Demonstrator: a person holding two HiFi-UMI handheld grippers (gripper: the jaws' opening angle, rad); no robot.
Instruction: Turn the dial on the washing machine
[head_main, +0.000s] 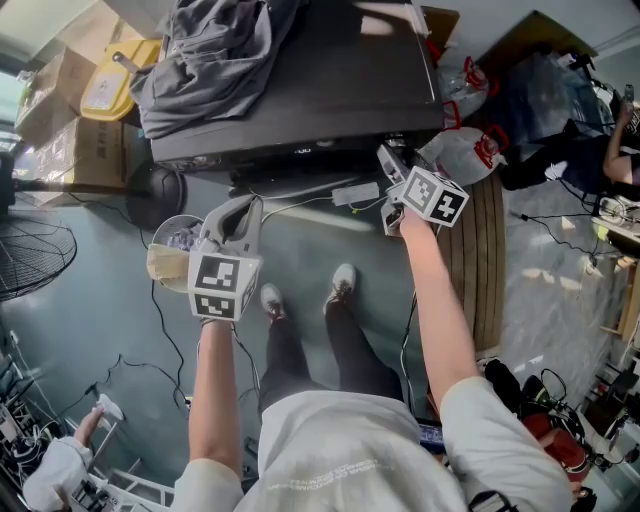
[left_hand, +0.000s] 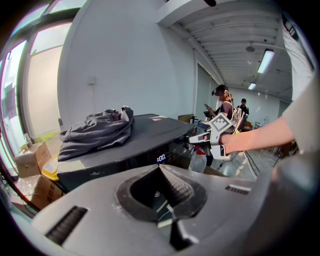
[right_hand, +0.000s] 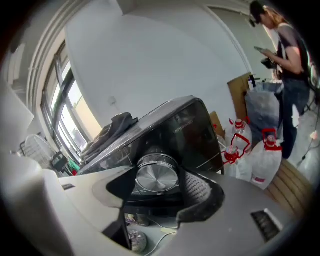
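Facing one washing machine (head_main: 340, 95) at the top of the head view, one person holds two grippers.

The right gripper (head_main: 390, 162) reaches the machine's front edge, right of centre. In the right gripper view its two jaws stand a dial's width apart, with the single silver dial (right_hand: 157, 176) between them. The textured pad (right_hand: 197, 192) lies against the dial's right rim and the other jaw against its left, so the dial is clasped. That dial projects from the dark front panel at the centre of the frame.

The left gripper (head_main: 238, 212) sits lower left in the head view, clear of the machine. Its jaws meet at a point and carry nothing.

One heap of grey clothing (head_main: 215, 50) lies on the lid, upper left. One lit display (left_hand: 161, 158) shows on the front panel. Two shoes (head_main: 271, 300) stand on the floor between the arms. At least two red-capped jugs (right_hand: 265, 160) sit to the right of the machine. One fan (head_main: 25, 260) is at the left edge.
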